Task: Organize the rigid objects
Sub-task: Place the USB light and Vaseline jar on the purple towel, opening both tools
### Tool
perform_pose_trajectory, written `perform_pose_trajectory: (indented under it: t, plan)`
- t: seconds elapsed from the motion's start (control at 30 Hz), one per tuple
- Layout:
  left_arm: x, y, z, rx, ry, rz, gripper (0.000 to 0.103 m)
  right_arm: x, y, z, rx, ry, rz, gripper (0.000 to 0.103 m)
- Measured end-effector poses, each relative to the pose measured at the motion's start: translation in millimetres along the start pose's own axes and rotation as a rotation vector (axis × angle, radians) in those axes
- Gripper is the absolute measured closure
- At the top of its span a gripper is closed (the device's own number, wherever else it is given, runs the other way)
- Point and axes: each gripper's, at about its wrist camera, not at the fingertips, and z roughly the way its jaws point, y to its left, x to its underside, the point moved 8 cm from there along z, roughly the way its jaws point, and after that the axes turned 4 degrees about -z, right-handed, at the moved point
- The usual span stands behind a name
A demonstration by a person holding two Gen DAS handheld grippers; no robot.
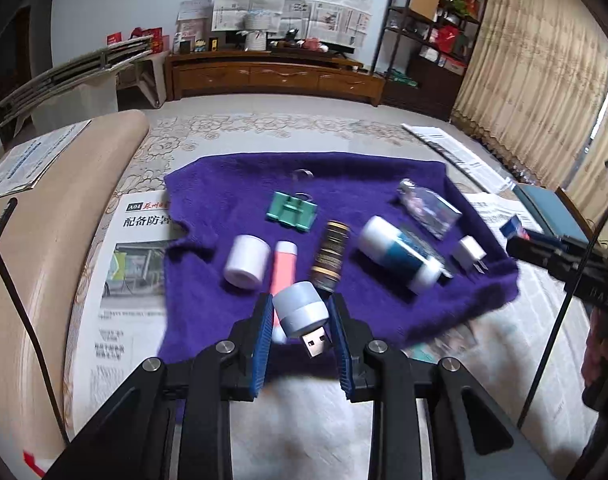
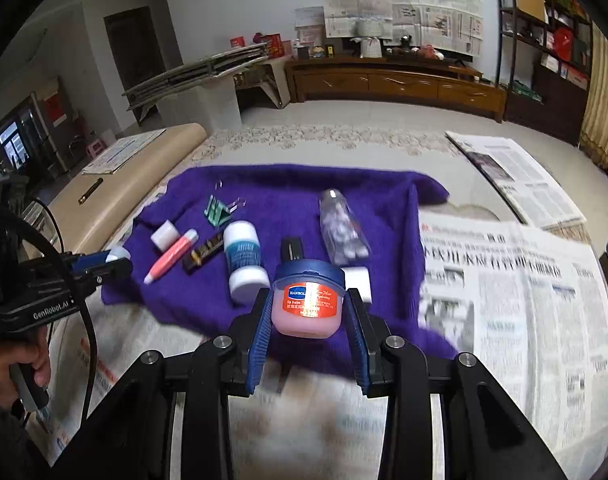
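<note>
- A grey-and-white USB night light [image 1: 300, 309], its metal plug pointing toward the camera, sits clamped between the blue pads of the left claw [image 1: 300, 316], lifted above the near edge of a purple cloth [image 1: 232, 184]
- A small lip-balm jar [image 2: 307, 300] with a blue lid, red label and pink contents is clamped in the right claw [image 2: 308, 308], also held above the cloth's near edge
- Counted on the cloth: one green binder clip [image 1: 292, 211], one white cap [image 1: 246, 259], one pink tube [image 1: 284, 268], one dark gold-banded cylinder [image 1: 331, 255], one white-and-teal bottle [image 1: 399, 254], one clear packet [image 1: 427, 208] and one white plug adapter [image 1: 468, 254]
- The cloth lies on a patterned surface with newspaper sheets [image 2: 515, 292] around it
- Both claws point forward and downward over the spread; in the right wrist view a hand [image 2: 22, 364] at far left grips the left tool's handle
</note>
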Motion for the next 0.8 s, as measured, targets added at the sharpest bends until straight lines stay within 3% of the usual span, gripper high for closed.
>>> perform_pose_trajectory:
  t: [0.3, 0.8]
  plan:
    - [2, 23, 37, -0.042, 0.083, 0.014, 0.076, -49, 8, 70, -0.062, 0.064, -0.042, 0.067]
    - [-5, 27, 51, -0.077, 0.153, 0.124, 0.076, -66, 23, 151, -0.041, 0.21, -0.151, 0.067]
